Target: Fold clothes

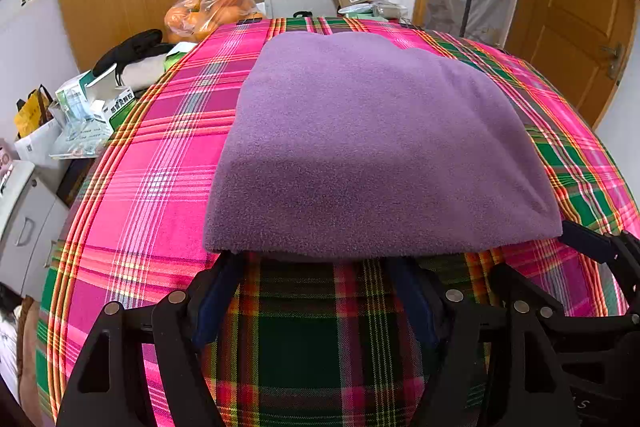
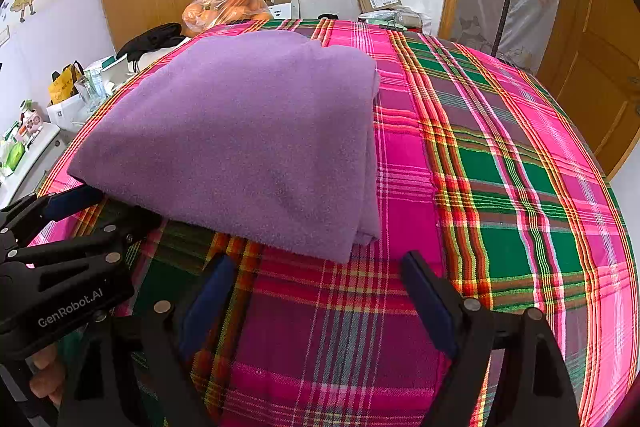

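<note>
Your left tool (image 1: 316, 267) sits at six o'clock in its own view with its blue-padded jaws spread wide and nothing between them, their tips just under the near hem of the folded purple fleece garment (image 1: 372, 147). The garment lies flat as a thick rectangular stack on the pink-and-green plaid cloth covering the table (image 1: 152, 187), and it looks close to finished, which would explain why you have both tools backed off to the near edge, not clamped on fabric. From the left wrist view the stack fills twelve o'clock; its left edge runs clean from seven toward eleven o'clock, with a broad band of bare plaid beside it before the table drops off toward the boxes and bags (image 1: 88, 107) at nine o'clock. Its near right corner, at three o'clock, touches or almost touches the pad of the other tool. Your right tool (image 2: 316, 287) is likewise released, jaws apart, empty, just short of the garment's near right corner (image 2: 348, 255), where the layered edges show. To its right, from one through four o'clock, the plaid is open all the way to the table's curved rim, so that is your free room if one more fold or a slide is needed. The bag of oranges (image 2: 228, 7) at eleven o'clock stays well clear.
</note>
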